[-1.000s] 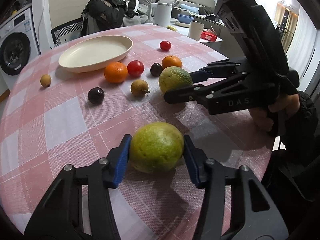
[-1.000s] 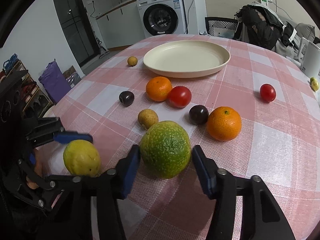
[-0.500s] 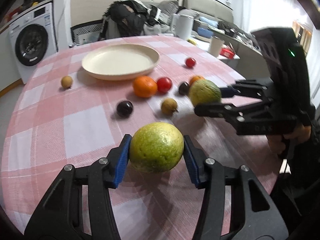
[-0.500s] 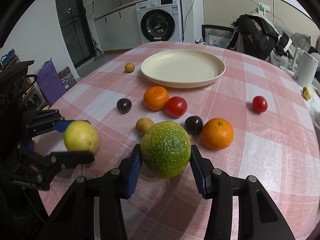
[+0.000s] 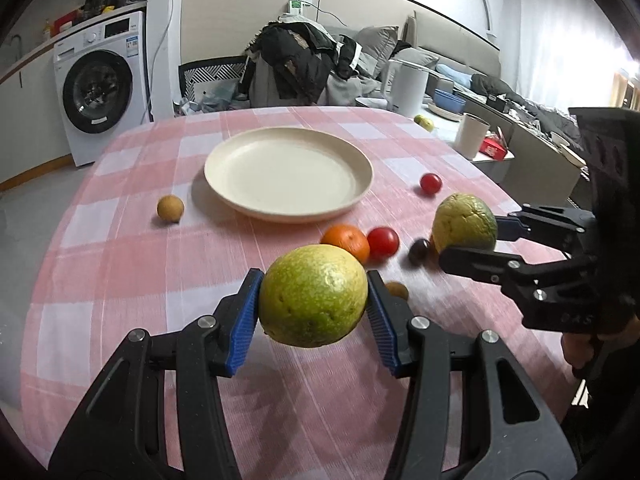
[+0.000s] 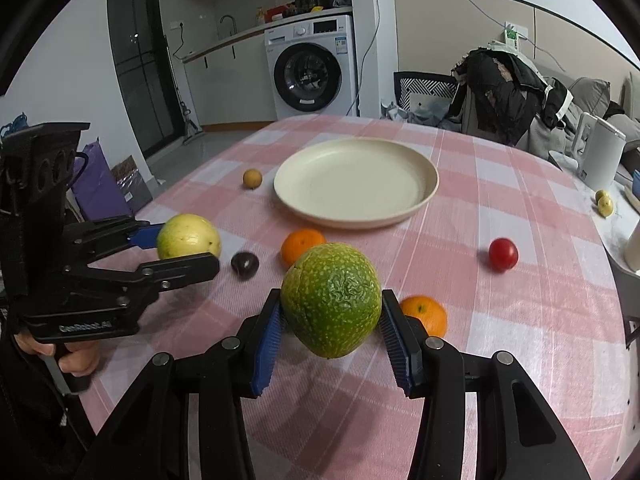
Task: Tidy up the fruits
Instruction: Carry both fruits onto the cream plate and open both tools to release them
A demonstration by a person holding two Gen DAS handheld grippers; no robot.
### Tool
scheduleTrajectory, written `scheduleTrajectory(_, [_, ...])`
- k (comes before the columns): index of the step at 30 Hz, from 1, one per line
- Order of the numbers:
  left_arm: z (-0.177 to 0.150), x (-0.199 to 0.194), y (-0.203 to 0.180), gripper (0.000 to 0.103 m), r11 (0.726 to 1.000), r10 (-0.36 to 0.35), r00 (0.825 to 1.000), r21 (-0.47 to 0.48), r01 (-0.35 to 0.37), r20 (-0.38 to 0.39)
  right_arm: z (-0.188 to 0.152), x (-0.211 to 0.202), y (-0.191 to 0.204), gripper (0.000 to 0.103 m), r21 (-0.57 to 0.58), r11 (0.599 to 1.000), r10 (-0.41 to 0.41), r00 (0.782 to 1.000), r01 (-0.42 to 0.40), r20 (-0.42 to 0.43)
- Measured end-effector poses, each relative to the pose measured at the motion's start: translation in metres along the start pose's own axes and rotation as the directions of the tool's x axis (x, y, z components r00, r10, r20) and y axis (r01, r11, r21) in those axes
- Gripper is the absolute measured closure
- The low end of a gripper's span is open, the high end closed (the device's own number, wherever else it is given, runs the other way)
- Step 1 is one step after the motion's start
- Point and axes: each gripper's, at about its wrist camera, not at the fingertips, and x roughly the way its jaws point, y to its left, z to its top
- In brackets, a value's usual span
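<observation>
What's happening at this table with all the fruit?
A person is sorting fruit with a gripper in each hand. The left gripper clamps a yellow-green fruit, and the right gripper clamps a greener, wrinkled fruit; both are held above the table. The plate holds nothing yet. Two oranges, two tomatoes and a few small fruits lie on the cloth.

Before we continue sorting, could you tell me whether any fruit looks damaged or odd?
The dark green mottled citrus in the right hand-held gripper has puckered, wrinkled skin and a visible crease on its upper left; nothing else stands out.
</observation>
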Motion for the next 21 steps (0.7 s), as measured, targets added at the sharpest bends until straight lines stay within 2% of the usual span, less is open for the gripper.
scheduleTrajectory(21, [0.069,0.036,0.021,0.055,0.997,0.063,0.994,-0.046,-0.059,0.088,0.062,0.02,-0.02,0.055,0.058,0.998,0.023,0.997,-0.027,0.078])
